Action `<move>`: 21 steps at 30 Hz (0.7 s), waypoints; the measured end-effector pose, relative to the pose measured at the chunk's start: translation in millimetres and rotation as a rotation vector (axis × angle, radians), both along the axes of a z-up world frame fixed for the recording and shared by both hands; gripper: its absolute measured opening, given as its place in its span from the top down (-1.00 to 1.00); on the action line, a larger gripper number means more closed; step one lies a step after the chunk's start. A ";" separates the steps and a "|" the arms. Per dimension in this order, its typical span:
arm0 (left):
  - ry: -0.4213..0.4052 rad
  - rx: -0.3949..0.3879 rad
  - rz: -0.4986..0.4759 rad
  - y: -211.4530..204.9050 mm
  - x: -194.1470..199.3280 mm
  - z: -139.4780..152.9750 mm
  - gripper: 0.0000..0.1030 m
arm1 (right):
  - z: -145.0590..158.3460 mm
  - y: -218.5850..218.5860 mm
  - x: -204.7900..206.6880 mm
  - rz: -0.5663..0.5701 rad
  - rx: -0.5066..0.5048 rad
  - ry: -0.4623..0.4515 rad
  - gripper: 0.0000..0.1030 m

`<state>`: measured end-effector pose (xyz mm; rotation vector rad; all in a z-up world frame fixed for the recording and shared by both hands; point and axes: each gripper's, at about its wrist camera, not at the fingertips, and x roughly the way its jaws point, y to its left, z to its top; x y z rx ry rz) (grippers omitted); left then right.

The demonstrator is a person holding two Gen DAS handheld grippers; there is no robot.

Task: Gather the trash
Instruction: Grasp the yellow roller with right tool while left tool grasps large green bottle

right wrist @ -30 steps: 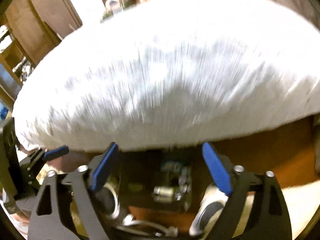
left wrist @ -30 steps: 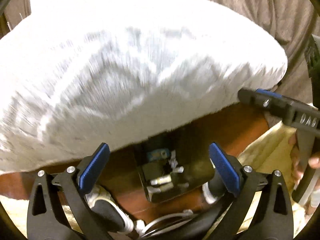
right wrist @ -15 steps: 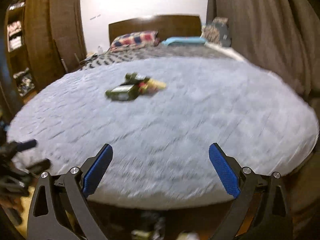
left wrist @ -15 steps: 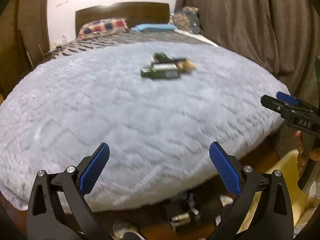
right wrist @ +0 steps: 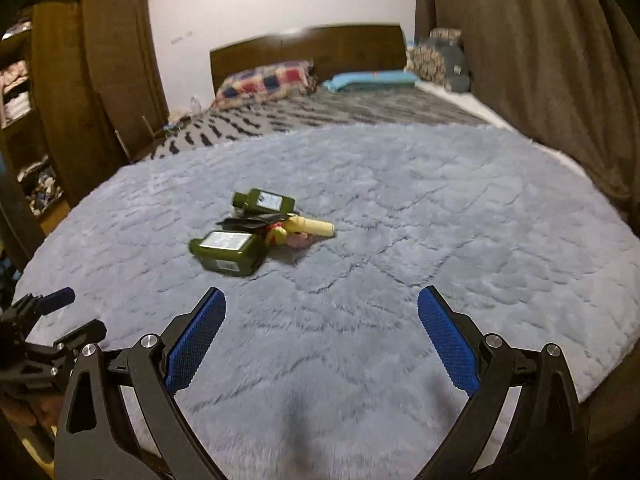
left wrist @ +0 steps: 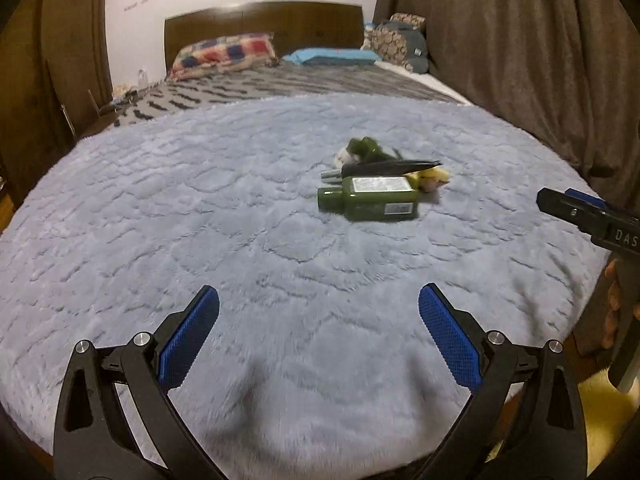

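Observation:
A small heap of trash lies mid-bed on the fluffy grey blanket (left wrist: 200, 220). It holds a dark green bottle (left wrist: 370, 203) on its side, a second green bottle (right wrist: 264, 201) behind it, a black wrapper (left wrist: 390, 167), a cream tube (right wrist: 314, 227) and a yellow-pink scrap (right wrist: 286, 237). My left gripper (left wrist: 319, 336) is open and empty over the blanket's near edge, well short of the heap. My right gripper (right wrist: 322, 336) is open and empty too, the near bottle (right wrist: 228, 253) ahead to its left. The right gripper also shows at the right edge of the left wrist view (left wrist: 576, 210).
Pillows (left wrist: 224, 54) and a blue cushion (left wrist: 332, 57) lie by the wooden headboard (left wrist: 264, 24). Brown curtains (left wrist: 520, 48) hang along the right side. A wooden wardrobe (right wrist: 80, 92) stands left of the bed. The left gripper shows at the left edge of the right wrist view (right wrist: 48, 320).
Both cameras have swung up from the floor under the bed's foot to look across the blanket. The trash heap came into view and now sits closer. Both grippers stayed open.

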<state>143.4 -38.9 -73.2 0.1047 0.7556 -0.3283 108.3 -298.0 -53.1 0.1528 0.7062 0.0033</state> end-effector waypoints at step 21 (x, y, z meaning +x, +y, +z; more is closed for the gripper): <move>0.140 -0.009 -0.069 -43.1 68.9 -40.6 -0.84 | -53.0 16.5 124.2 0.046 -0.062 0.118 -0.49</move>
